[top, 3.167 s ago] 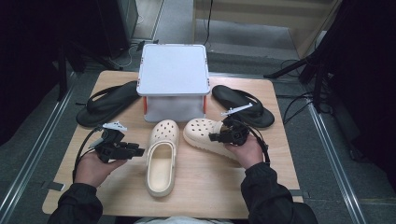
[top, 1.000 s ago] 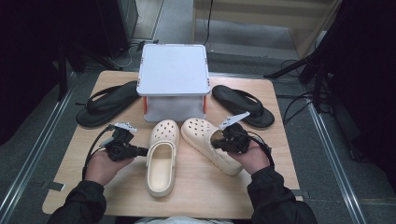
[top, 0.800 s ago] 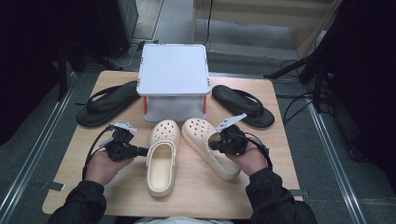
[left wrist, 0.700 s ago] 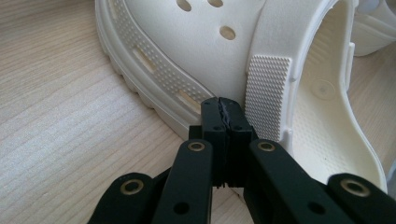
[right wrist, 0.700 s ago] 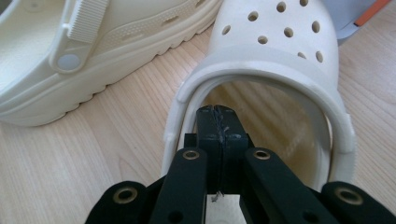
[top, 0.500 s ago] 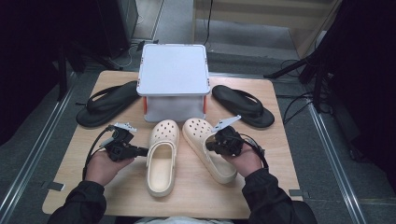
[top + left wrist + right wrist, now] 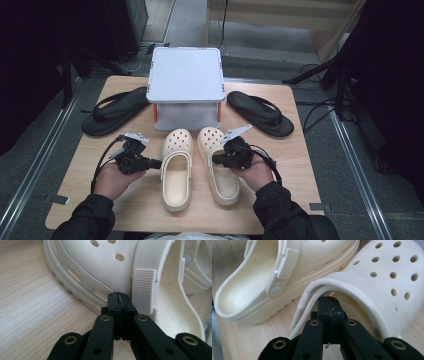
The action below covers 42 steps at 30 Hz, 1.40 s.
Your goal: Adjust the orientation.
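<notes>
Two cream clogs lie side by side, toes toward the box: the left clog (image 7: 176, 175) and the right clog (image 7: 222, 182). My left gripper (image 7: 156, 163) is shut, its tips against the outer side of the left clog (image 7: 100, 265) next to the ribbed strap (image 7: 143, 287). My right gripper (image 7: 218, 160) is shut too, its tips tucked inside the right clog's opening under the upper's rim (image 7: 352, 285). Nothing is pinched between either pair of jaws. The left clog (image 7: 262, 285) lies just beyond in the right gripper view.
A white lidded box (image 7: 185, 75) stands at the back centre of the wooden table (image 7: 325, 165). One black flip-flop (image 7: 117, 112) lies left of it, another (image 7: 260, 112) right of it. Bare wood lies outside both hands.
The right clog has swung from slanted to straight, parallel with the left clog, as my right gripper moved left. My left gripper moved in to the left clog's side.
</notes>
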Each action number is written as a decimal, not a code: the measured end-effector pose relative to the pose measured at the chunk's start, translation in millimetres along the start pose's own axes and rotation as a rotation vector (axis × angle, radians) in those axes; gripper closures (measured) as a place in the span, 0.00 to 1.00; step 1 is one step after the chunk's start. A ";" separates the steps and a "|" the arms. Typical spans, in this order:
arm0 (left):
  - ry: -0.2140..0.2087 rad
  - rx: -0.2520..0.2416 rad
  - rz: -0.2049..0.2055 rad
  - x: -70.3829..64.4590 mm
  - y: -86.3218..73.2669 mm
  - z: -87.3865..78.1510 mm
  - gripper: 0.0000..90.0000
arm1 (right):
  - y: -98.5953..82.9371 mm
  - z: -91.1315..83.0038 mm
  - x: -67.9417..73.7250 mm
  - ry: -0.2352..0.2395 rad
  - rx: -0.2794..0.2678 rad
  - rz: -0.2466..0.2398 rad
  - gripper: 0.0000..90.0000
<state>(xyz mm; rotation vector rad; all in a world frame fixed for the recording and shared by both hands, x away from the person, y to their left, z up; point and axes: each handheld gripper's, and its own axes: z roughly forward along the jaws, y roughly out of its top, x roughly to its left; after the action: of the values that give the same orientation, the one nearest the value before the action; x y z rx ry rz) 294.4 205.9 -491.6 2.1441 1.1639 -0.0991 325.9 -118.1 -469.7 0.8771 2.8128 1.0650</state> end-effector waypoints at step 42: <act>-0.018 -0.071 -0.016 1.1 9.8 -20.0 0.76 | -13.4 -5.2 21.5 -0.009 -0.149 0.109 0.69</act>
<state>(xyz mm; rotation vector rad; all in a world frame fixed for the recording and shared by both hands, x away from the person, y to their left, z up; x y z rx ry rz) 297.6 215.1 -471.6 2.0680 1.1577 -0.0833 300.0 -118.6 -469.9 1.0267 2.6632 1.2611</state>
